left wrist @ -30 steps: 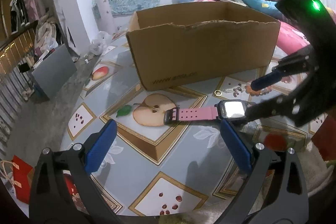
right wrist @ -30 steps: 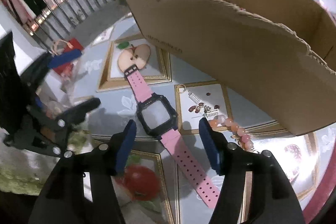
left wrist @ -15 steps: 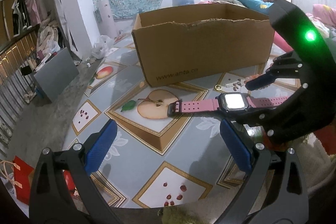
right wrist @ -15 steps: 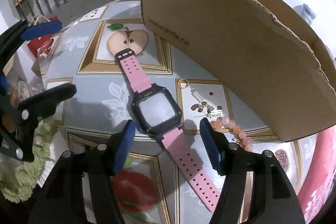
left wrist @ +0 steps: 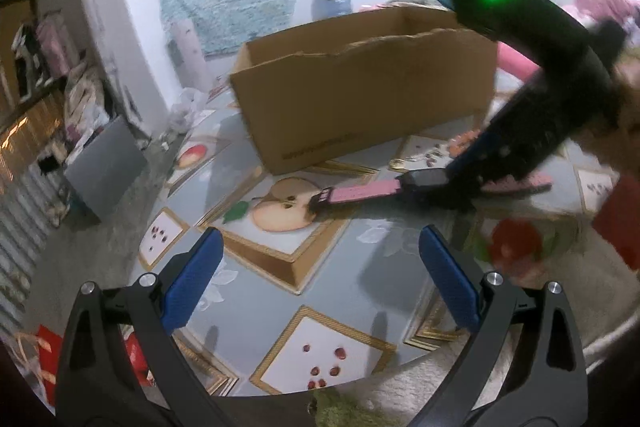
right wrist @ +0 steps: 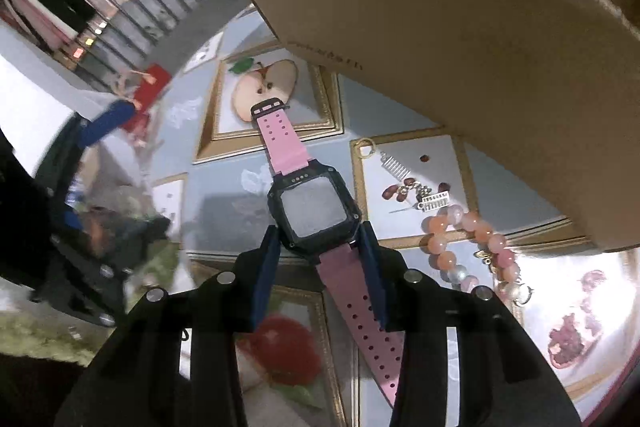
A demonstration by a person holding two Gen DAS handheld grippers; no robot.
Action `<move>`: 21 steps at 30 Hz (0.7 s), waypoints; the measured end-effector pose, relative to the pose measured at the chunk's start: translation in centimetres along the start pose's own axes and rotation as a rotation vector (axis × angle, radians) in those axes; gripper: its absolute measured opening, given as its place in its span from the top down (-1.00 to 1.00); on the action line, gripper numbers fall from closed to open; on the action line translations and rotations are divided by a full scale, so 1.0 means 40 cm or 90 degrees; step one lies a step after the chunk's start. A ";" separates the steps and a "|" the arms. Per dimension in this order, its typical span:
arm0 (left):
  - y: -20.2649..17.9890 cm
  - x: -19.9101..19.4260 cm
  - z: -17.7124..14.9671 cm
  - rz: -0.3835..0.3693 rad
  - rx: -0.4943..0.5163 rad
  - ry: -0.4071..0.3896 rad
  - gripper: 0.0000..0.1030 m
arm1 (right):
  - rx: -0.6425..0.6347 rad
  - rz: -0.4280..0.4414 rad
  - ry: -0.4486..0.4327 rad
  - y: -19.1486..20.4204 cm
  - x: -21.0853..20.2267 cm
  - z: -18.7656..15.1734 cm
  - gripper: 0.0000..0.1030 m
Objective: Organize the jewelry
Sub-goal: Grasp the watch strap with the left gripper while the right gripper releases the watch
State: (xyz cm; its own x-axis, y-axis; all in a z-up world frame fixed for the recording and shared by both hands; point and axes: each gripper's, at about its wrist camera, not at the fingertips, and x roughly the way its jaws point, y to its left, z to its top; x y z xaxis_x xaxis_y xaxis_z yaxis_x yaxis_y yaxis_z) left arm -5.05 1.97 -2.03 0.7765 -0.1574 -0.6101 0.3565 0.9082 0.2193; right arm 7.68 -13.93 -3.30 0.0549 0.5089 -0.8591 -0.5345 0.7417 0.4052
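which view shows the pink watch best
The right wrist view: the pink watch lies whole and sharp, its case between the right gripper jaws. In the left wrist view it is small, blurred and partly hidden behind that gripper.

Watch [right wrist: 314, 211] lies before the box [right wrist: 460, 39] — bracelet [right wrist: 472, 247] at its right.

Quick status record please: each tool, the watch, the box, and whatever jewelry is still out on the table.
right tool: closed on the pink watch at its case
left tool: open, holding nothing
watch: on the table, strap flat
cardboard box: upright, open top, behind watch
bead bracelet: beside box
small charms: between watch and box
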 end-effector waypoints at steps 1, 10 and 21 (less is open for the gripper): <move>-0.012 0.000 0.002 -0.006 0.018 -0.003 -0.83 | 0.000 0.013 0.007 -0.005 0.000 0.002 0.23; -0.067 0.054 0.029 -0.027 0.128 -0.001 -0.50 | -0.007 0.108 0.062 -0.033 0.008 0.009 0.23; -0.079 0.131 0.046 -0.128 0.197 0.070 -0.07 | -0.004 0.195 0.078 -0.078 0.008 0.013 0.23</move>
State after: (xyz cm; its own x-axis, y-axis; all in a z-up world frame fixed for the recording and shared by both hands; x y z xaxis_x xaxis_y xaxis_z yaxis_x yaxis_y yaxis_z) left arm -1.16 -2.44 -4.53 0.6207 -0.2628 -0.7387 0.6490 0.7009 0.2960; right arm 9.82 -15.86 -4.68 -0.2112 0.6506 -0.7294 -0.5159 0.5597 0.6486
